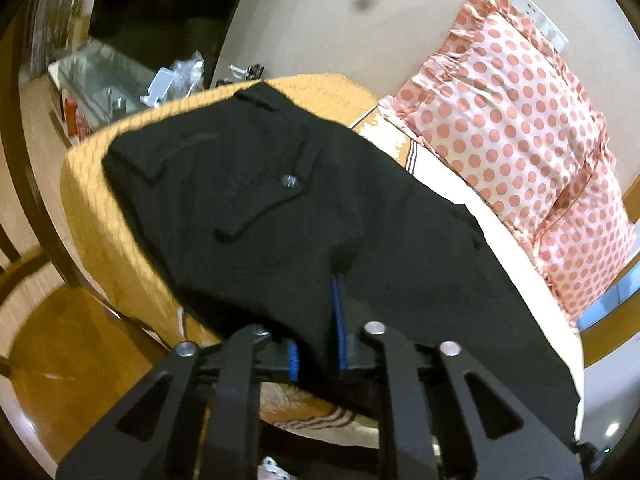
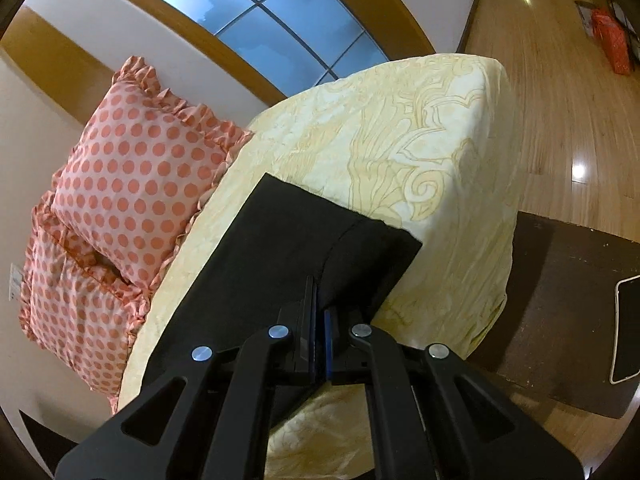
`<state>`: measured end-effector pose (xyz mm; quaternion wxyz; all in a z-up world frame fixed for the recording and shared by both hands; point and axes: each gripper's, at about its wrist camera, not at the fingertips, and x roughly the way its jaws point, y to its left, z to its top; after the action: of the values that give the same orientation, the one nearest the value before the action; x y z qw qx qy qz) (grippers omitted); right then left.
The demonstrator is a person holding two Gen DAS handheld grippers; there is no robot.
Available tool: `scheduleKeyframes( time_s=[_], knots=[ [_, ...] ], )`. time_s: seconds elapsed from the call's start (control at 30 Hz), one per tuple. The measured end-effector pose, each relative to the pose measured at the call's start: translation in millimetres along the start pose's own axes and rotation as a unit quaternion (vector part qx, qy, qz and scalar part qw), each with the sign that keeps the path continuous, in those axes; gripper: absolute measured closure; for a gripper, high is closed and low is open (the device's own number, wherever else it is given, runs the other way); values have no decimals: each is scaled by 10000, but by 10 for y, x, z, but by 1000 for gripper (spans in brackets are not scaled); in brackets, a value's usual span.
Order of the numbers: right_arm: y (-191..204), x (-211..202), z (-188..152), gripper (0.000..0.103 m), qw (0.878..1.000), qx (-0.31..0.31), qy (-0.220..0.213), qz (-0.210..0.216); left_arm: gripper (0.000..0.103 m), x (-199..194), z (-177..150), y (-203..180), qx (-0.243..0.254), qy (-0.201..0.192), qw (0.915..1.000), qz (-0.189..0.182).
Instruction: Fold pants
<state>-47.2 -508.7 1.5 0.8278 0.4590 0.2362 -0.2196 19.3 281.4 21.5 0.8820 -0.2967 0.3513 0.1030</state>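
Observation:
Black pants lie on a yellow-covered bed. The left wrist view shows the waist end with a back pocket and button. My left gripper is shut on a fold of the pants at their near edge; fabric fills the gap between the blue pads. In the right wrist view the leg end of the pants lies on the cream patterned bedcover. My right gripper is shut on the near edge of the pants legs, by the hems.
Pink polka-dot pillows lie beside the pants against the wall. A dark side table with a phone stands right of the bed. A cluttered glass table stands beyond the bed. Wooden floor surrounds it.

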Motion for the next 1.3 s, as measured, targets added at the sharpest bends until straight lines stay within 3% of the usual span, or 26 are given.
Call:
scheduleKeyframes(
  time_s=[0.13, 0.53, 0.6, 0.63, 0.67, 0.7, 0.8, 0.87, 0.93, 0.97, 1.0, 1.03, 1.07, 1.1, 1.17, 1.3],
  knots=[
    [-18, 26, 59, 100, 9999, -1, -86, -53, 78, -42, -83, 65, -103, -109, 9997, -188],
    [-20, 49, 108, 100, 9998, 64, -142, -140, 60, -239, -16, 221, -400, -442, 9979, -269],
    [-23, 40, 158, 100, 9997, 101, -193, -115, 66, -187, -29, 211, -367, -327, 9985, -259],
    [-9, 40, 162, 100, 9997, 59, -211, -144, 73, -159, -53, 191, -295, -288, 9989, -206],
    [15, 45, 145, 100, 9996, 0, -217, -194, 90, -136, -74, 179, -232, -249, 9992, -214],
    [40, 59, 125, 100, 9992, -117, -223, -307, 96, -100, -93, 162, -194, -162, 9994, -230],
    [31, 90, 70, 100, 9990, -179, -183, -375, 95, -73, -151, 167, -166, -154, 9997, -113],
    [37, 78, 75, 100, 9988, -250, -156, -392, 87, -111, -147, 151, -114, -128, 9998, -76],
    [68, 53, 90, 95, 9983, -352, -132, -454, 62, -208, -145, 115, -53, -203, 9997, -108],
    [78, 35, 95, 91, 9980, -400, -153, -475, 45, -266, -148, 84, 12, -324, 9995, -16],
    [95, 13, 99, 88, 9975, -472, -200, -494, 38, -354, -158, 29, 135, -538, 9983, 152],
    [117, -19, 110, 86, 9965, -574, -291, -531, 36, -447, -173, -63, 344, -756, 9962, 277],
    [130, -47, 121, 77, 9958, -644, -359, -551, 32, -508, -185, -146, 524, -886, 9941, 335],
    [135, -62, 131, 62, 9954, -672, -404, -551, 27, -580, -213, -279, 803, -1044, 9907, 341],
    [131, -119, 162, 42, 9943, -692, -579, -560, 17, -623, -250, -494, 1134, -1157, 9864, 272],
    [133, -139, 206, 42, 9912, -870, -785, -610, 10, -522, -363, -950, 1758, -1035, 9786, -269]
  ],
)
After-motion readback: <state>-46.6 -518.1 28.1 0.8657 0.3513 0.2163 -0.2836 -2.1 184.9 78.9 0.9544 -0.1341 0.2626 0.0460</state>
